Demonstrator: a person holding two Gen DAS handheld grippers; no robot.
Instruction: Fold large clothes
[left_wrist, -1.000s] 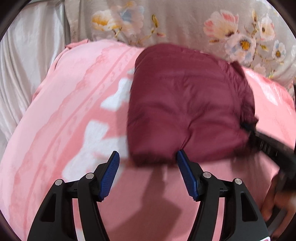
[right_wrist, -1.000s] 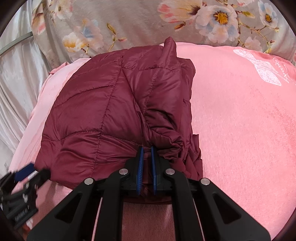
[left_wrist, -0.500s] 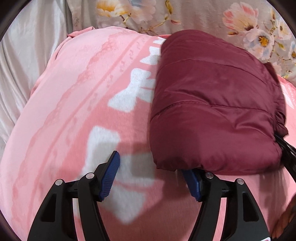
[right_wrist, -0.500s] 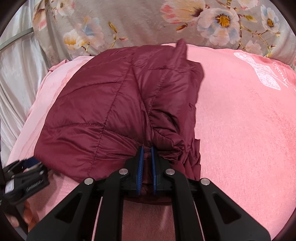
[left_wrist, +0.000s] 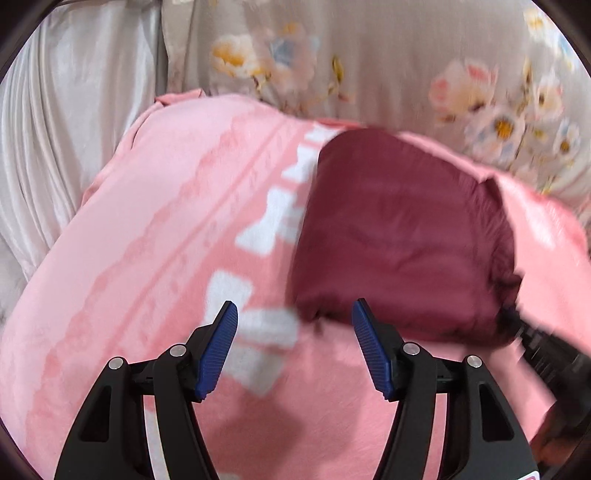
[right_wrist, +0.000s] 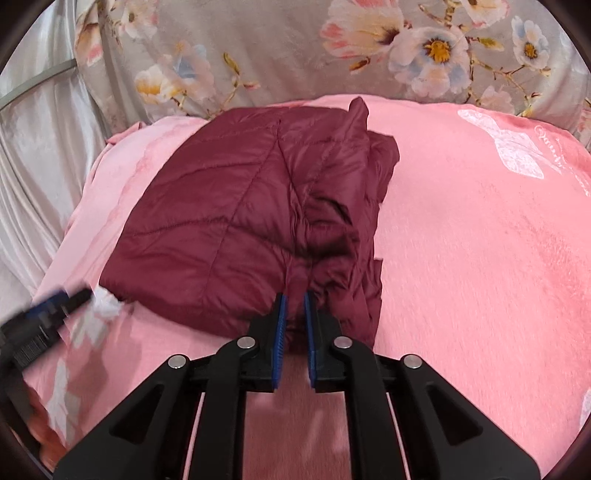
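Right claw (right_wrist: 293, 310) clamped on near hem of jacket (right_wrist: 251, 221). Left claw (left_wrist: 293, 328) held wide, empty, near jacket's near-left corner. Jacket, folded compact, lies on pink blanket (right_wrist: 480, 258). Since a second ago, jacket dragged back from left claw: final squaring judged underway. No containers seen.

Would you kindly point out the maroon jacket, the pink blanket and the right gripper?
maroon jacket (right_wrist: 229, 229), right wrist view, quilted top panel.
pink blanket (right_wrist: 480, 277), right wrist view, bare plush right of jacket.
right gripper (right_wrist: 294, 314), right wrist view, between fingertips.
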